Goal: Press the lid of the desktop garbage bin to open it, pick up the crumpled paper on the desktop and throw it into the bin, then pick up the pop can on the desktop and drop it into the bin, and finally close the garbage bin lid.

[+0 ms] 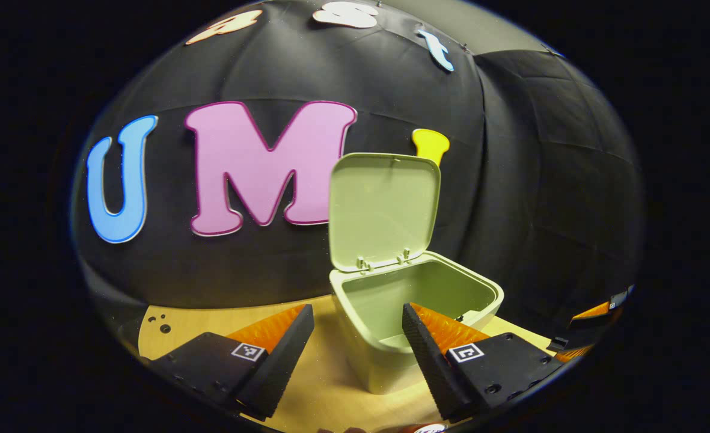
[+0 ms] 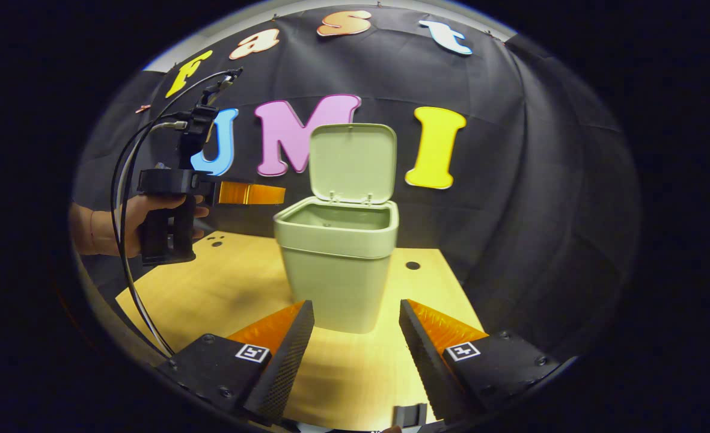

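My left gripper hangs spread and empty above the bin, its lid upright for dropping; my right gripper, spread, faces it.

Pale green bin upright on wooden desktop, lid raised open.

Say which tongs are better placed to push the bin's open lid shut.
Left, probably: the left tongs hang open at rim height beside the bin, near its raised lid; the right tongs sit lower and farther back.
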Demonstrator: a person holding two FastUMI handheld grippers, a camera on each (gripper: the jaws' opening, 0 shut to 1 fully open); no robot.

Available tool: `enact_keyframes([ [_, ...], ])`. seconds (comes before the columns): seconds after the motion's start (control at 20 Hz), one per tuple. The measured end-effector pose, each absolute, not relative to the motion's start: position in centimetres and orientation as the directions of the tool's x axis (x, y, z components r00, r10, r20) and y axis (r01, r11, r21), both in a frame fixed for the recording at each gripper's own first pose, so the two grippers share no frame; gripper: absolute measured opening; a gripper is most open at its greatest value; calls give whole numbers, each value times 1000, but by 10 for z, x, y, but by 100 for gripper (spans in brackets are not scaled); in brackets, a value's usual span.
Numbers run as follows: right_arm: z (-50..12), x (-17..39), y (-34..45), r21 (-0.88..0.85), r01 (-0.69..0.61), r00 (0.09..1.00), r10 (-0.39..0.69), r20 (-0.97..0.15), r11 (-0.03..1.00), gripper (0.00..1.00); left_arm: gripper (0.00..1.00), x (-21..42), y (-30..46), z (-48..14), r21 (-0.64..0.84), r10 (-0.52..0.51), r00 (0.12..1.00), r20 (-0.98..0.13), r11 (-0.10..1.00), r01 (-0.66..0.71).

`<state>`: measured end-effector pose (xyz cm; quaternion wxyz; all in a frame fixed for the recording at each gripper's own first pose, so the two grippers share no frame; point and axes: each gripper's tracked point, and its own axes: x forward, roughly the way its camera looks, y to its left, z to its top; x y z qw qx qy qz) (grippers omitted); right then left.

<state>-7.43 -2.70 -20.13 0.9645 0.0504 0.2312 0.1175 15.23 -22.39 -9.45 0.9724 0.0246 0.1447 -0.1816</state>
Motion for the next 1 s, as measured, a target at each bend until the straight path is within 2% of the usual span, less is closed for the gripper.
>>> enact_keyframes([
  [0.35, -217, -85, 52, 211, -372, 777, 428, -462, 904, 94, 95, 99, -148, -87, 24, -239, 931, -275, 967, 255],
  [1.0, -296, -123, 109, 220, -441, 618, 472, -629, 870, 94, 95, 24, -49, -120, -34, -122, 932, -342, 993, 117],
])
